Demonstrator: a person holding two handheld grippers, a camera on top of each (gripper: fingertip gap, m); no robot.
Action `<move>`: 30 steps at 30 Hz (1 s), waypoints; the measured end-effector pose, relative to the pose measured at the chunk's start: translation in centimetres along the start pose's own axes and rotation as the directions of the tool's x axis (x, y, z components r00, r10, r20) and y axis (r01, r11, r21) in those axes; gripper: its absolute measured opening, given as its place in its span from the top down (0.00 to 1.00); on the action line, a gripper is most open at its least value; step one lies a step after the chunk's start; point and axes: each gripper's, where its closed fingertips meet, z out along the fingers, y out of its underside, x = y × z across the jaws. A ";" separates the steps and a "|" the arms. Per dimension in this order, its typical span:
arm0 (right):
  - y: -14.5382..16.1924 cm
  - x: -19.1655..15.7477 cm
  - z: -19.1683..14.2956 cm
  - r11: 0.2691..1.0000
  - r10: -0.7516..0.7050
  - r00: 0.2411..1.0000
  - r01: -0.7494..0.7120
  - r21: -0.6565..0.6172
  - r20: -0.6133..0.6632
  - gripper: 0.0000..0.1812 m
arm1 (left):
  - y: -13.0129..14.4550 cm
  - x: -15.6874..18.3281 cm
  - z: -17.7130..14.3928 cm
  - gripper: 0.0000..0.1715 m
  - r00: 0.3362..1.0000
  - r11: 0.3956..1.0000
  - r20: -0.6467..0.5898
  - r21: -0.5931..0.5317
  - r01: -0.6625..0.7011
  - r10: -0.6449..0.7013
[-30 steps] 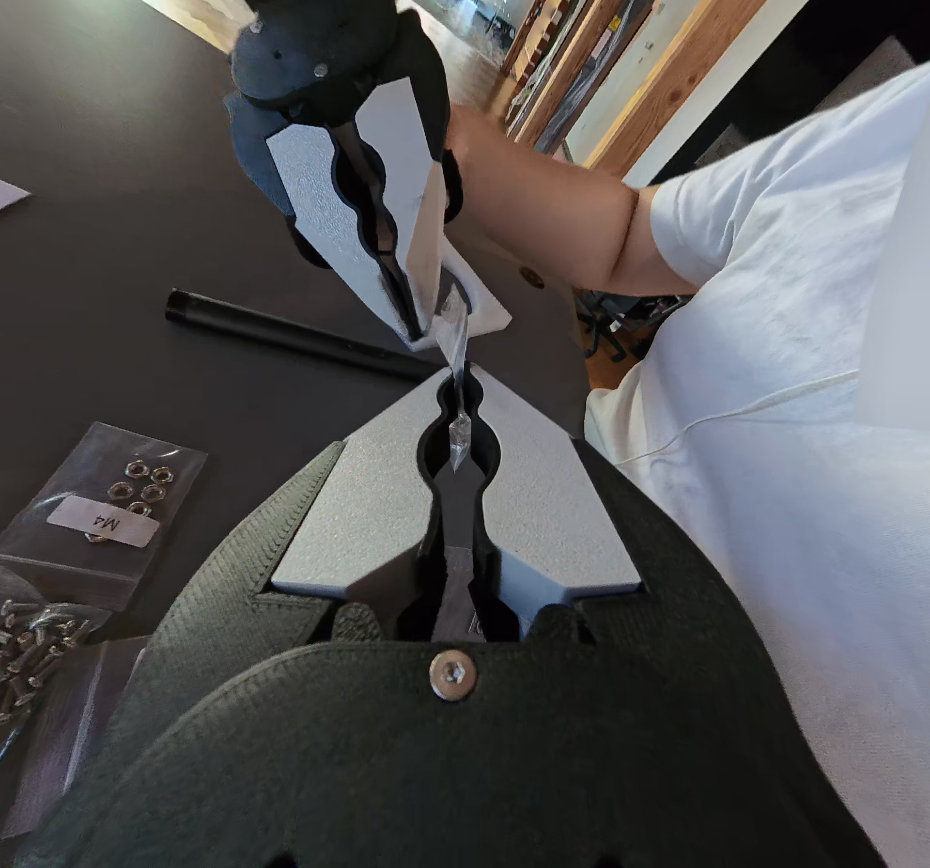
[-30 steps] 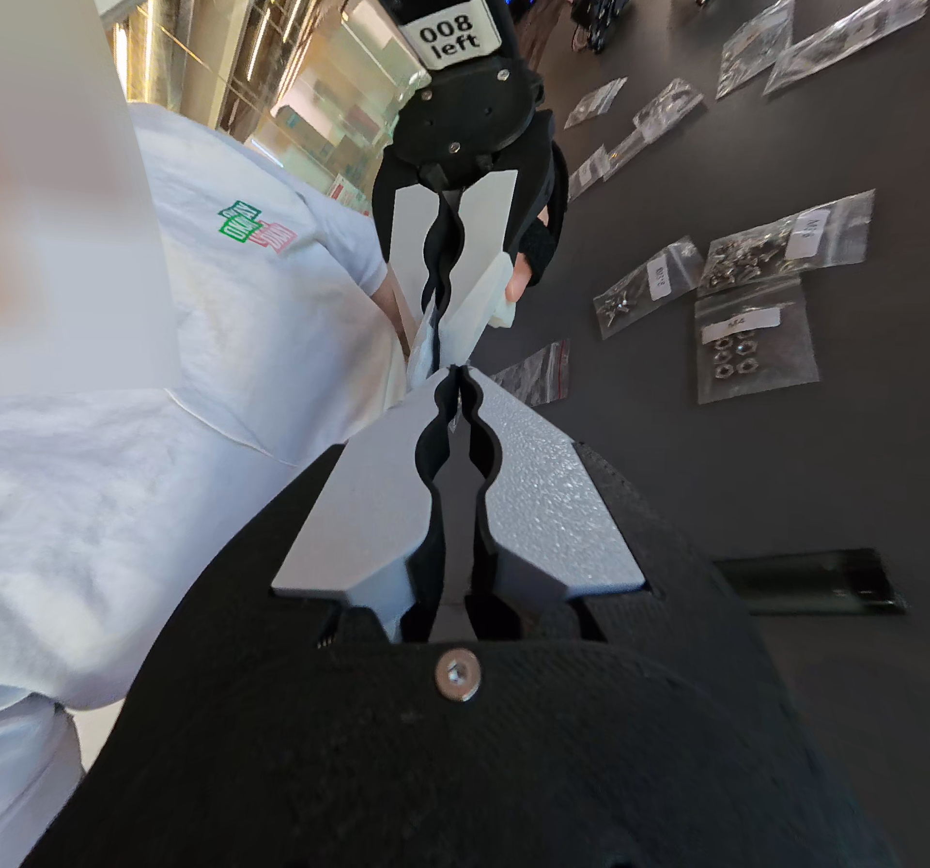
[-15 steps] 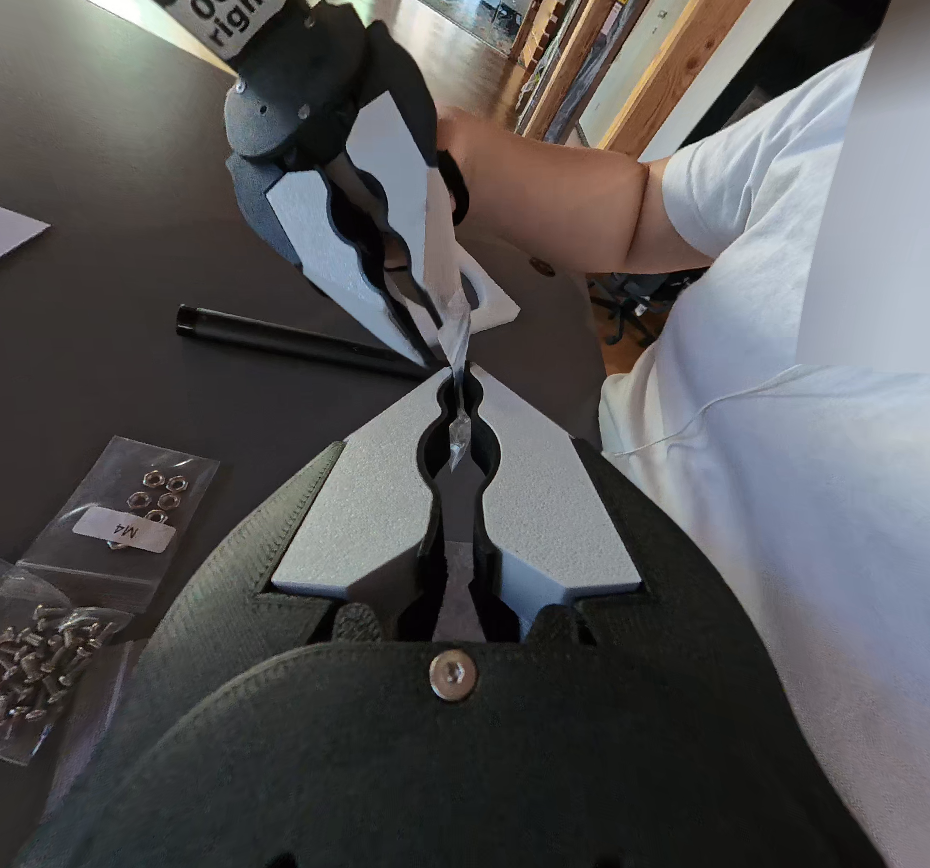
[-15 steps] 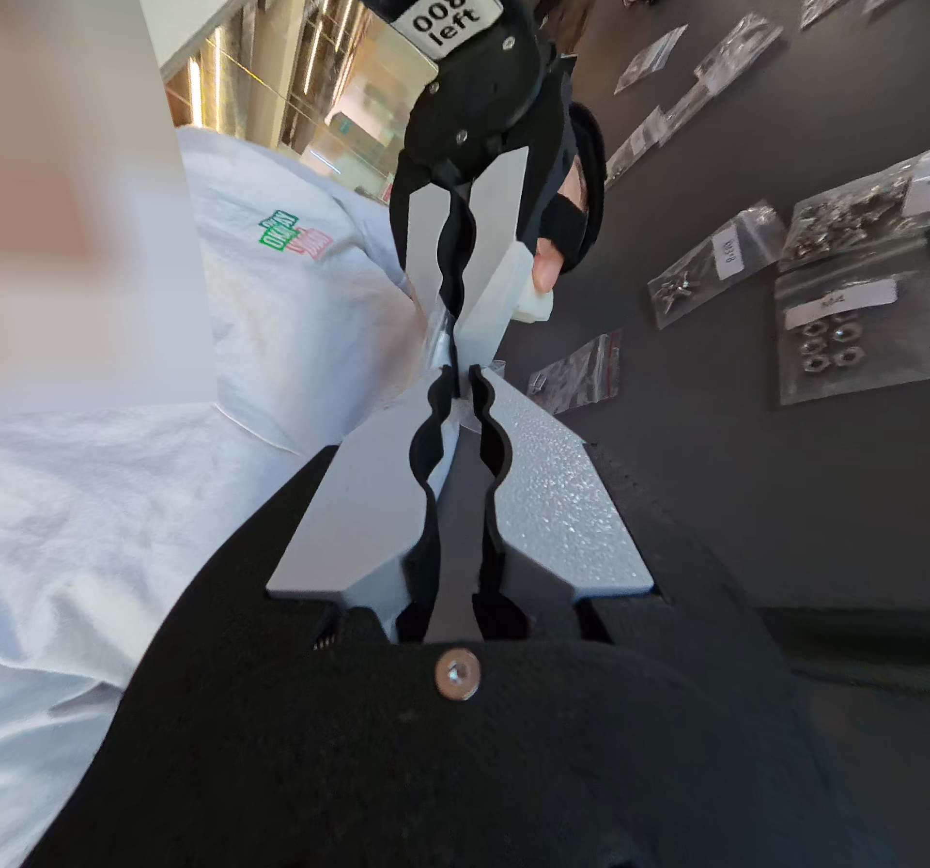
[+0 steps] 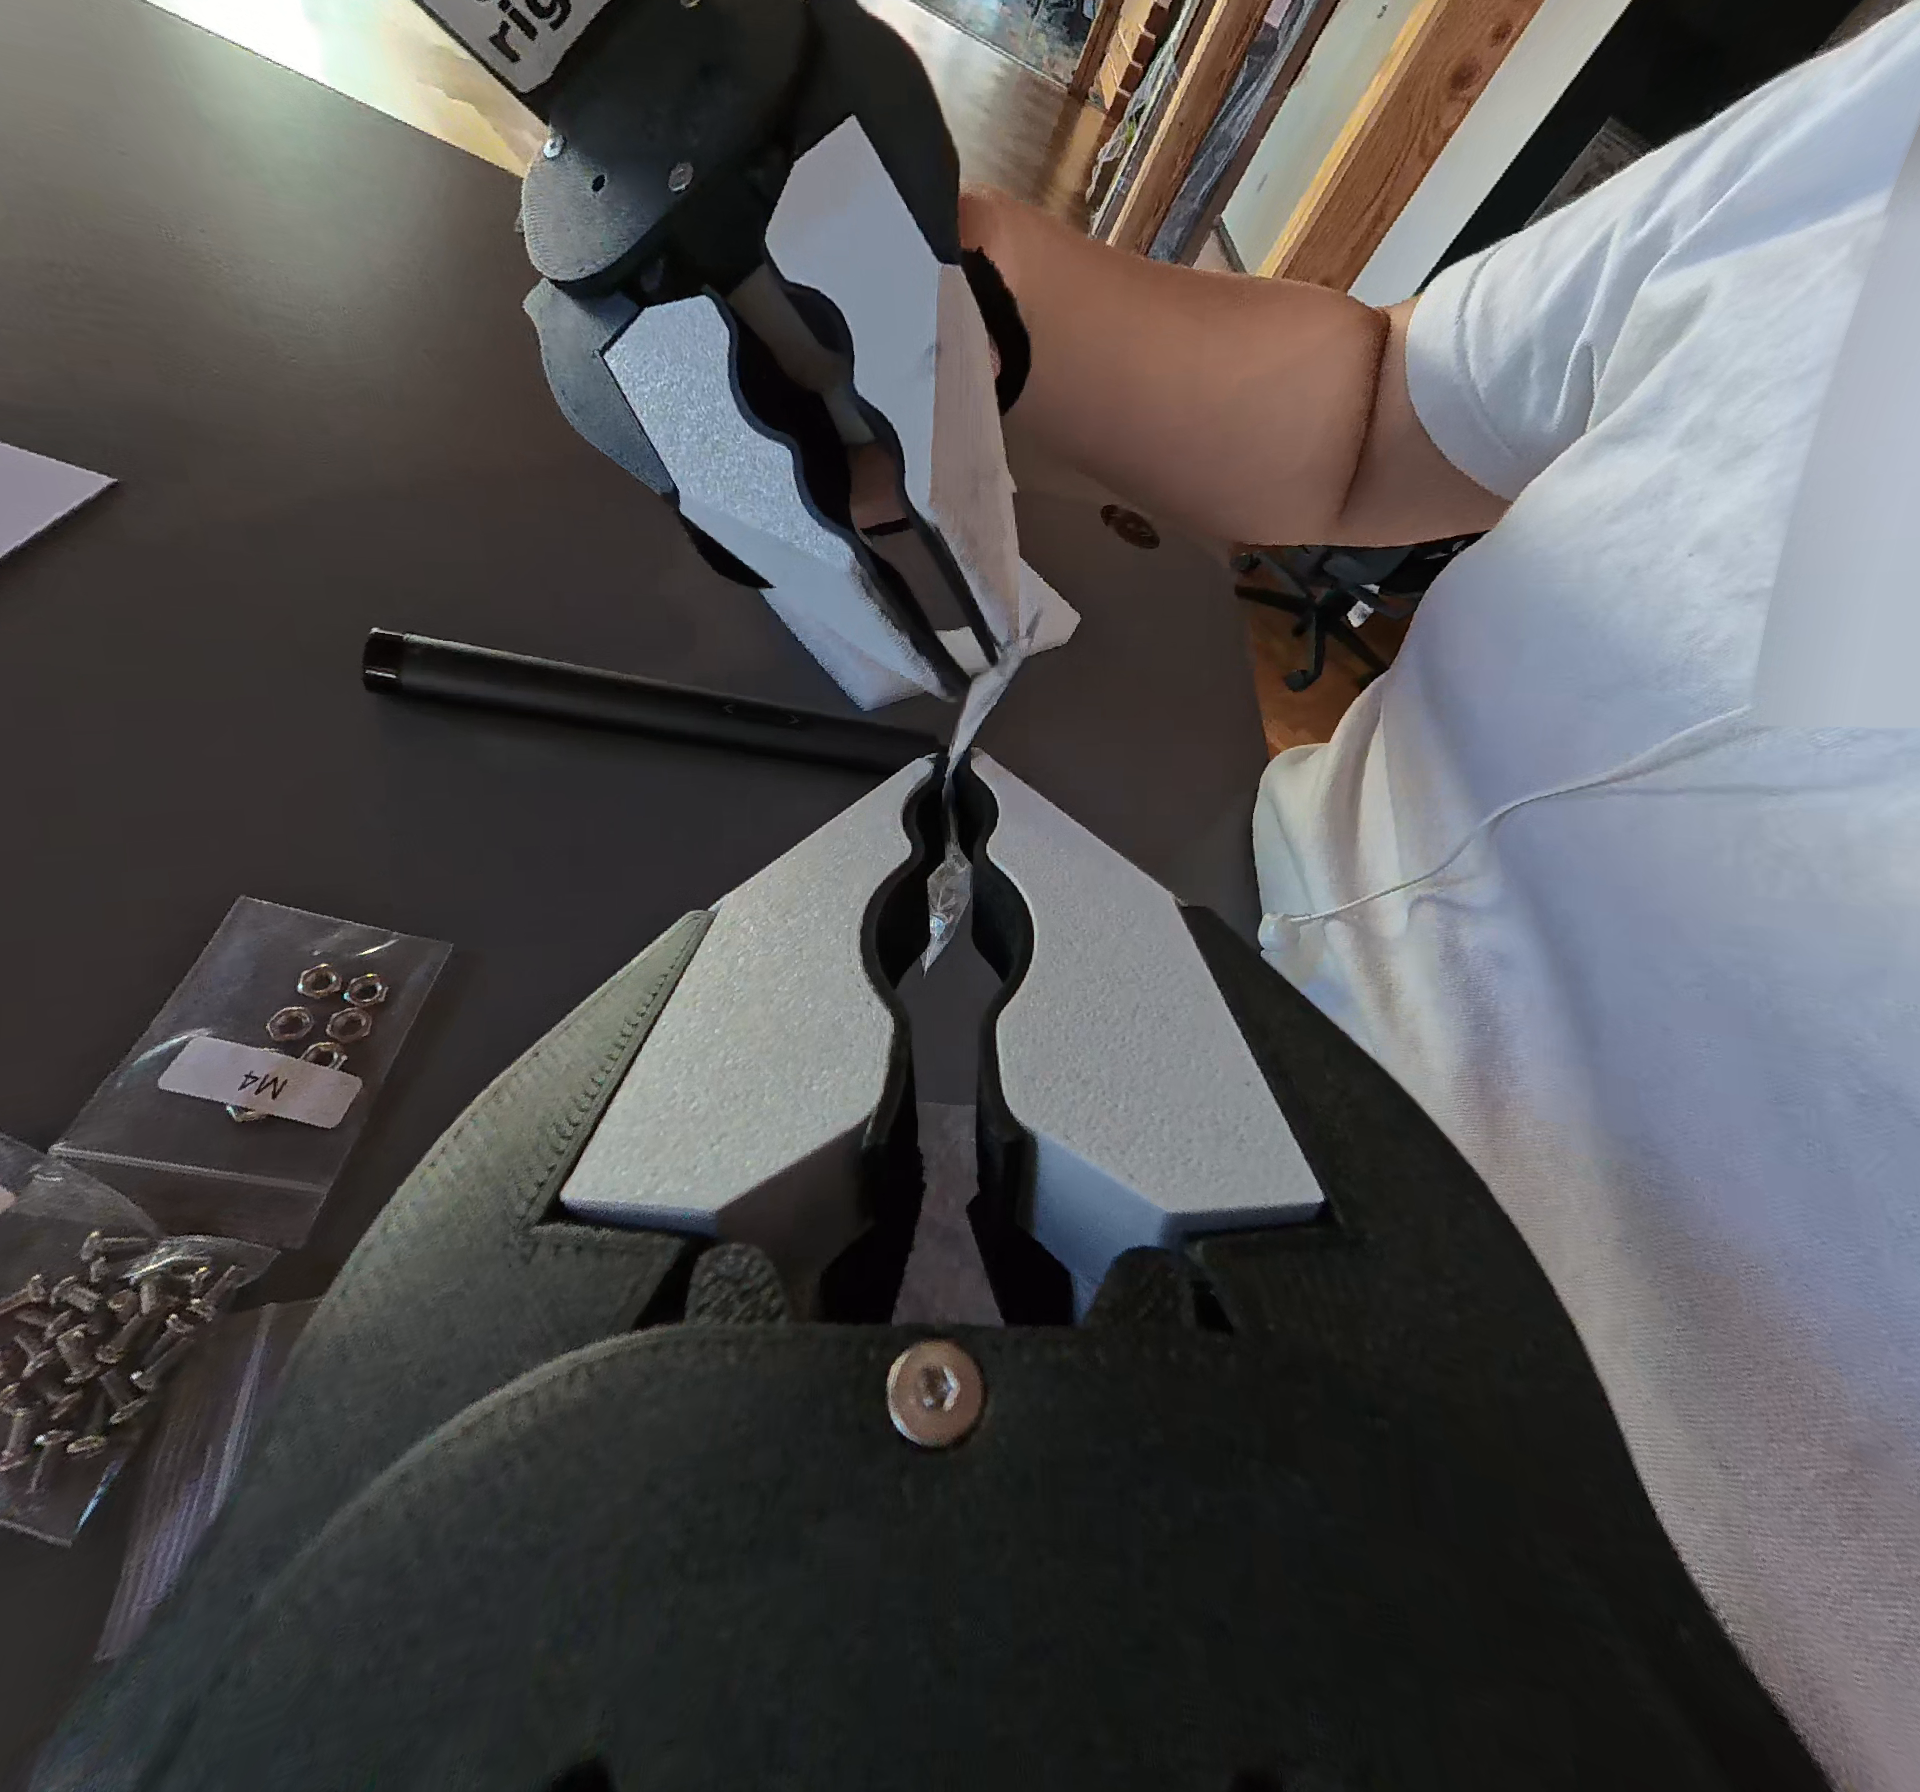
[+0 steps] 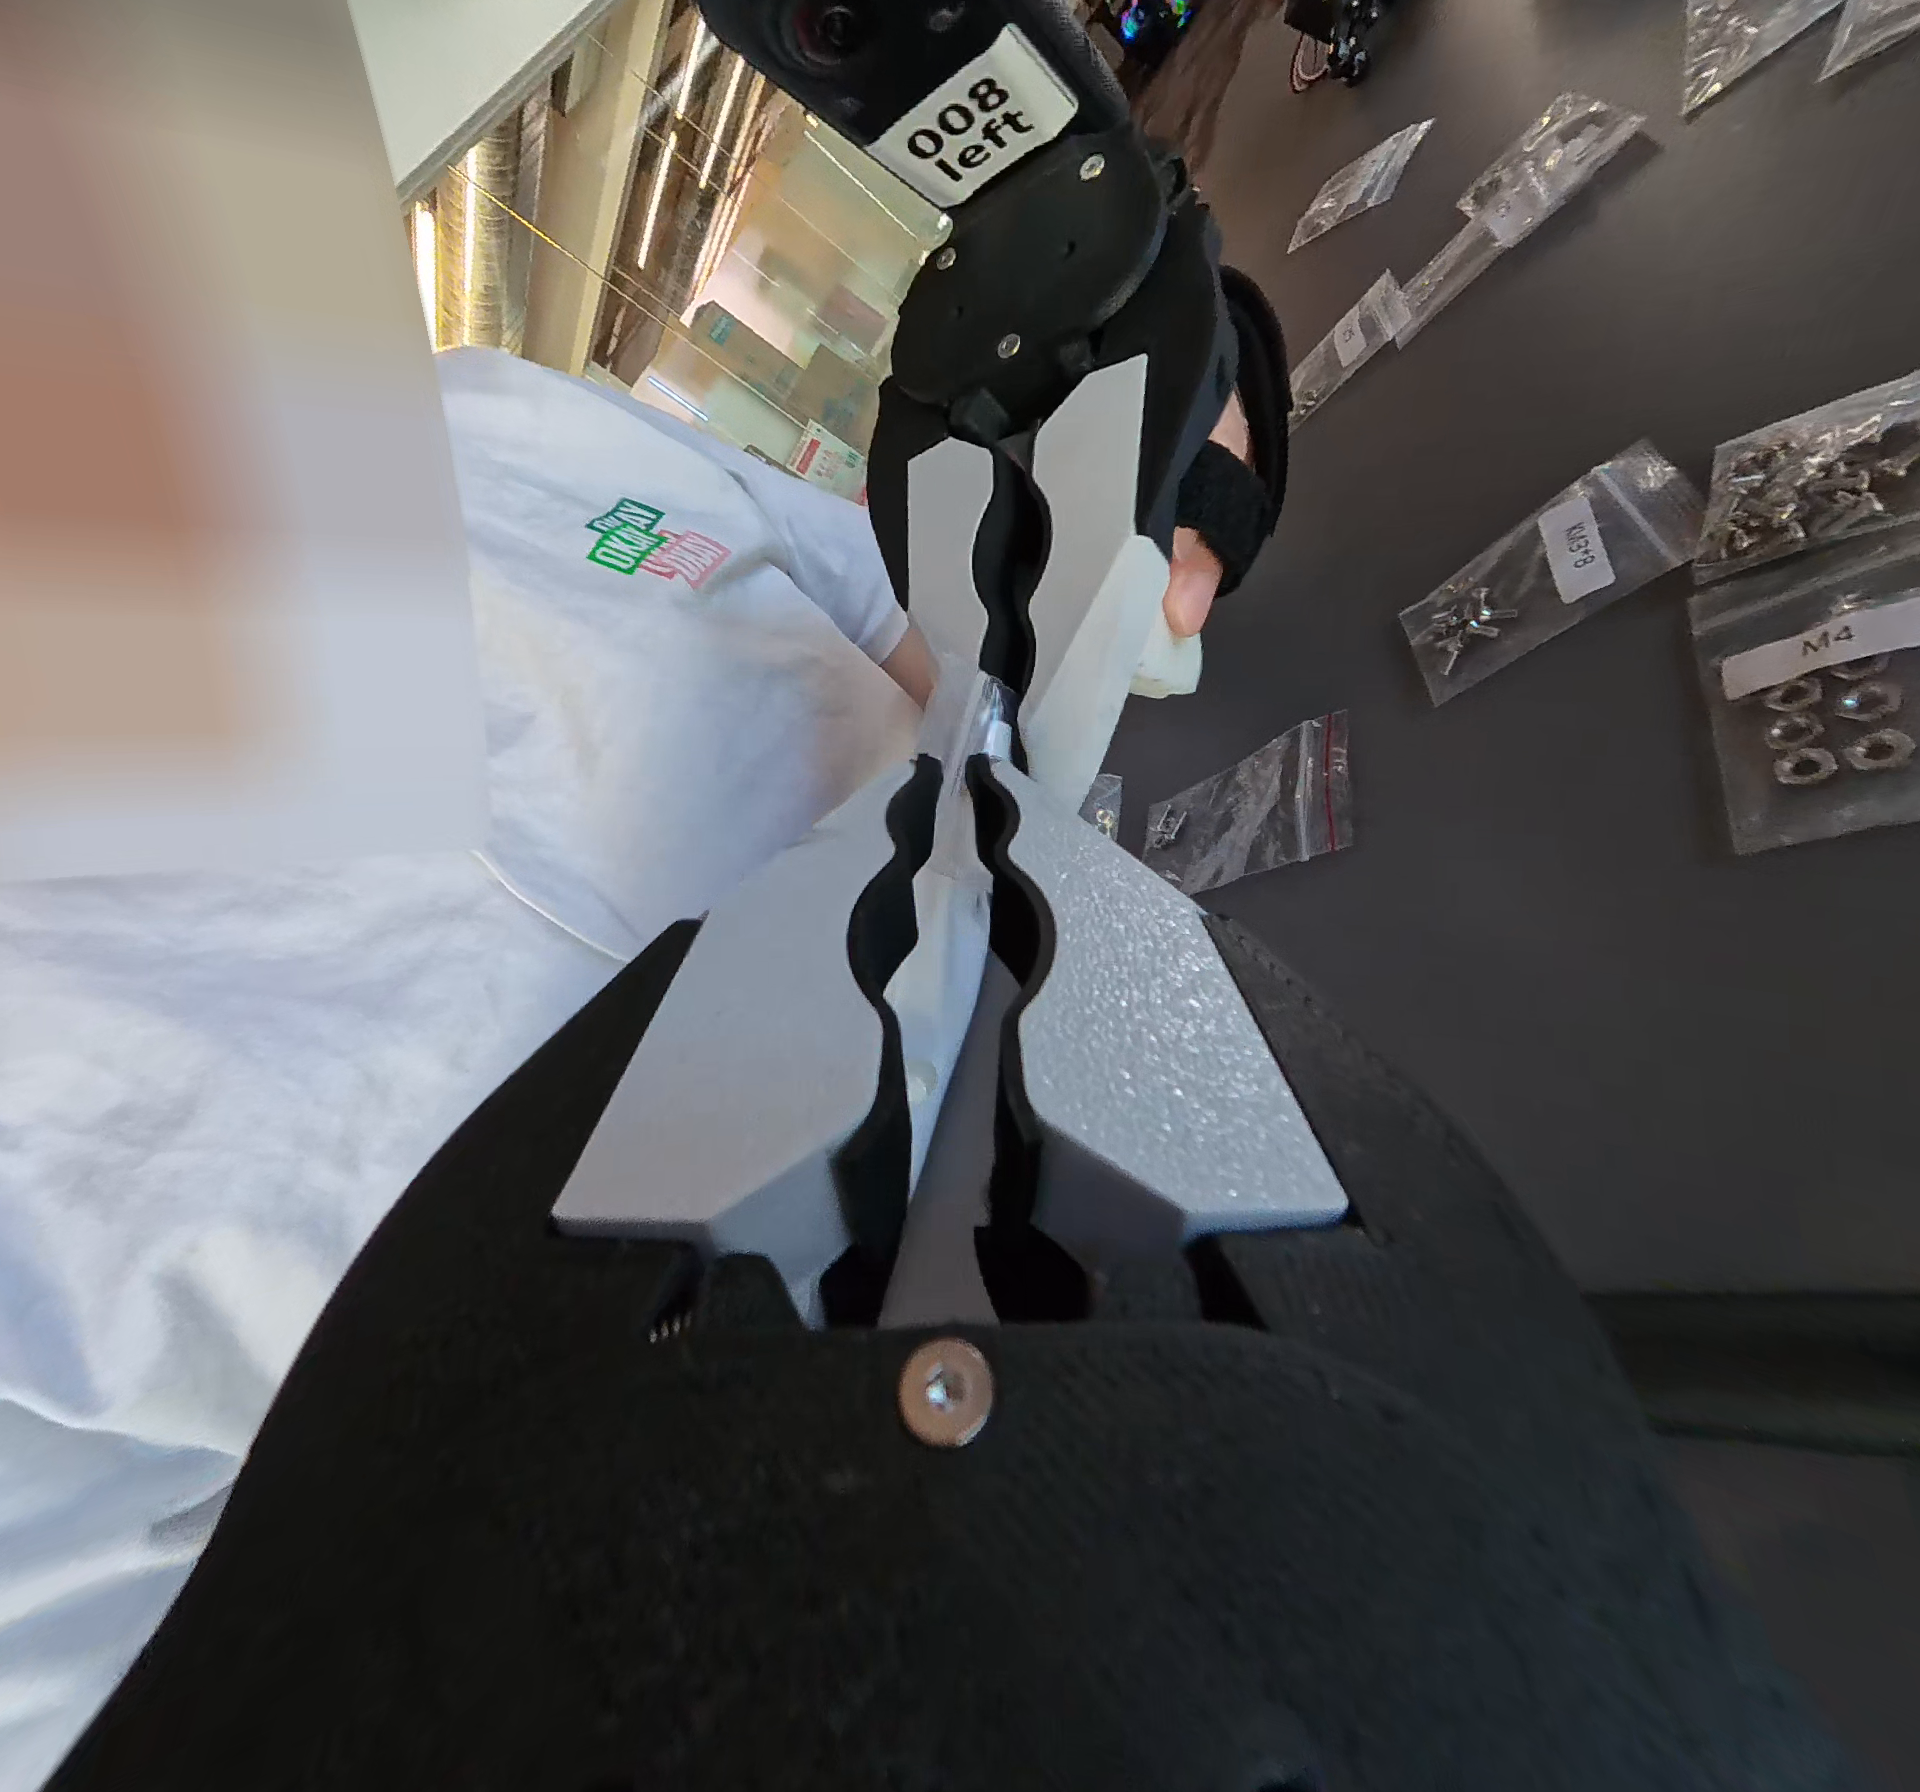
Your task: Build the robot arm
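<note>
Jaws of left gripper and right gripper each closed on opposite ends of a small clear bag, long axis running tip to tip above the table.

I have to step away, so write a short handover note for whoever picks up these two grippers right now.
Left gripper: shut on the small clear plastic bag, pinched at its tips.
Right gripper: shut on the same bag's other end; the bag is held in the air between both, above the dark table.
On the table: a black rod, a bag of nuts, a bag of screws, more hardware bags in the right wrist view.
Whether the bag is open cannot be told.
</note>
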 end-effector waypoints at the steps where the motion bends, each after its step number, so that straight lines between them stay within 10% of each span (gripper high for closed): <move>1: 0.2 -0.1 0.2 1.000 -0.009 1.000 0.009 -0.008 -0.006 0.97 | 0.0 0.0 0.0 1.00 1.000 1.000 0.000 -0.001 -0.002 0.002; 30: -1.0 -0.2 -0.8 0.997 0.060 0.988 -0.065 -0.035 -0.145 0.96 | -0.4 -0.5 -0.1 1.00 0.999 0.999 0.024 0.020 -0.036 0.036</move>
